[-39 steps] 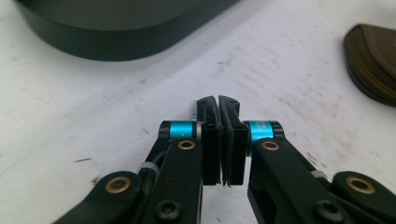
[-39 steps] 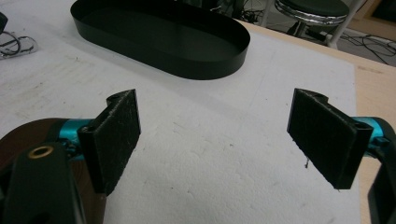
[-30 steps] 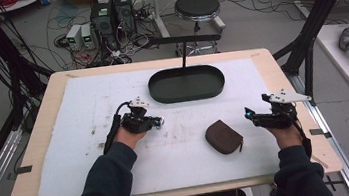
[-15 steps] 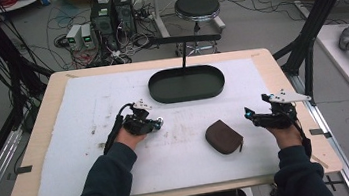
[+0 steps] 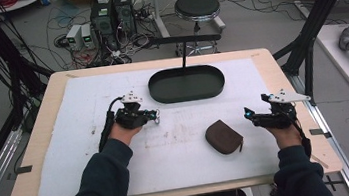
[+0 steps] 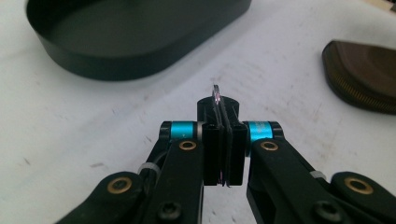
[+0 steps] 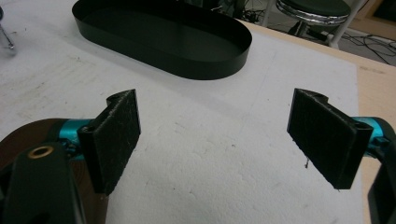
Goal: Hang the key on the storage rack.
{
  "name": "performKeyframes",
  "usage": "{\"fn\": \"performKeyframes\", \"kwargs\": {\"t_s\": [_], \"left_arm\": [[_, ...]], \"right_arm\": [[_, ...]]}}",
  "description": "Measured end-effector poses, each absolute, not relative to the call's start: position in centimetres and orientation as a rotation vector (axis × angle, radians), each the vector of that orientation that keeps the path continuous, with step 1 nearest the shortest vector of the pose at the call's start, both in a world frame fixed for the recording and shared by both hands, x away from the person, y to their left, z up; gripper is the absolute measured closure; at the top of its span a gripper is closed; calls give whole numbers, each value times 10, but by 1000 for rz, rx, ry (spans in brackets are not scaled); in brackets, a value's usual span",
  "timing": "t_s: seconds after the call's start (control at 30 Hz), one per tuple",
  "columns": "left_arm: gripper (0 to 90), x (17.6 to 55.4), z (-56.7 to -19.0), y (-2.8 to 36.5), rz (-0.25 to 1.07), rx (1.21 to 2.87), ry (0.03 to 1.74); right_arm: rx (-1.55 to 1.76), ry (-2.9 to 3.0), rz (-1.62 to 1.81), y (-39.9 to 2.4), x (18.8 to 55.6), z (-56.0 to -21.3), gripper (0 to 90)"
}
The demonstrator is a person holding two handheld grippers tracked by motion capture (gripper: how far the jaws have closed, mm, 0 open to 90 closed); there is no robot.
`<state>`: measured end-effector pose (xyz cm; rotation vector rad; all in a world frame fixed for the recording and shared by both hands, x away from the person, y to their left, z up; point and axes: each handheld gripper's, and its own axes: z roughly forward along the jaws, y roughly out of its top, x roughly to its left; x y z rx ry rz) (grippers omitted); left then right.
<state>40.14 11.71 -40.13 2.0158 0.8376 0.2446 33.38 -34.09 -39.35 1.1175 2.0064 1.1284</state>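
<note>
My left gripper is shut on a thin metal ring, held edge-on between its pads just above the white mat. The ring's shiny end pokes out past the jaws. A brown zip pouch lies flat on the mat right of centre. My right gripper hovers to the right of the pouch, open wide with nothing between its pads. The pouch's edge sits behind its left jaw.
A black oval tray stands empty at the back middle of the mat. The white mat covers most of the wooden table. A stool and cables stand on the floor beyond.
</note>
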Motion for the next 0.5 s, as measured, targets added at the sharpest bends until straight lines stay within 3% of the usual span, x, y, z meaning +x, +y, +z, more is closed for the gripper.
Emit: {"fn": "performKeyframes", "kwargs": {"t_s": [0.5], "left_arm": [[881,446,-328,117,332,1849,751]], "right_arm": [[1118,2002,1145,-342,335,-393,174]]}}
